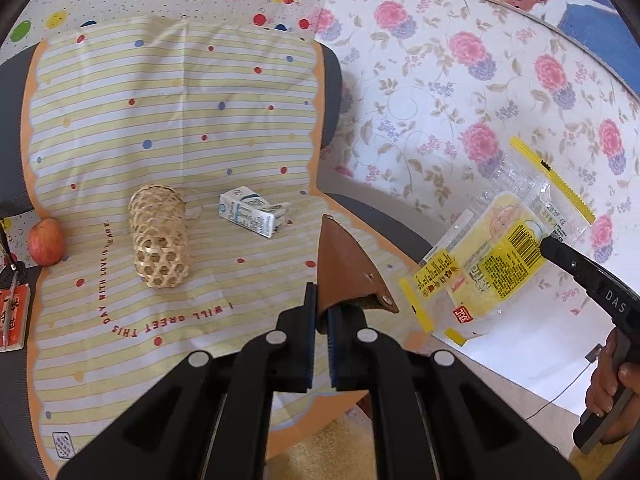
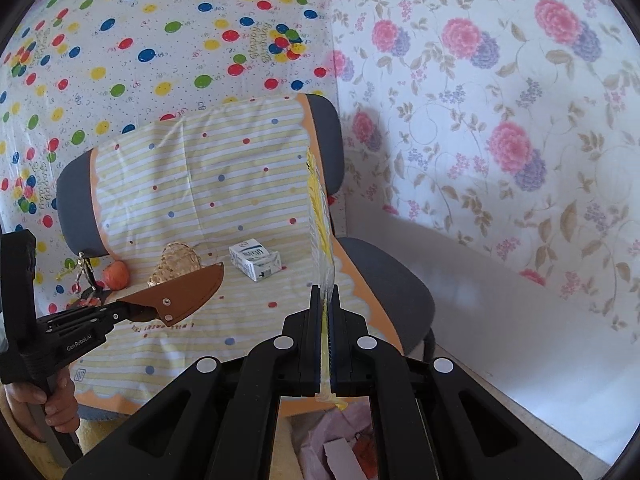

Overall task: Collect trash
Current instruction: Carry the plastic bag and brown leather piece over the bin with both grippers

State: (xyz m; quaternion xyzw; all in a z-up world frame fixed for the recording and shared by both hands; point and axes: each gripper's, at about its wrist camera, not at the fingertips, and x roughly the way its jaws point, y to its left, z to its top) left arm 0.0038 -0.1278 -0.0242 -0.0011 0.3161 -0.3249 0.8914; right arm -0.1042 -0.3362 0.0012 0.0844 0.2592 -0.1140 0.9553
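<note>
Below the right tool (image 2: 325,300), perhaps a bin (6 o'clock): release its clamped wrapper (image 2: 320,208) there; left tool (image 1: 319,312) grips a sheath (image 1: 340,272).

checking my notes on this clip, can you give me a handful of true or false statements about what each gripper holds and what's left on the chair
1. The left gripper is shut on a brown leather sheath. True.
2. The right gripper is open and holds nothing. False: it is shut on a yellow snack wrapper.
3. The milk carton lies on the striped cloth. True.
4. The apple sits inside the woven basket. False: it rests apart, left of the basket.
5. The basket stands upright. False: it lies on its side.
</note>
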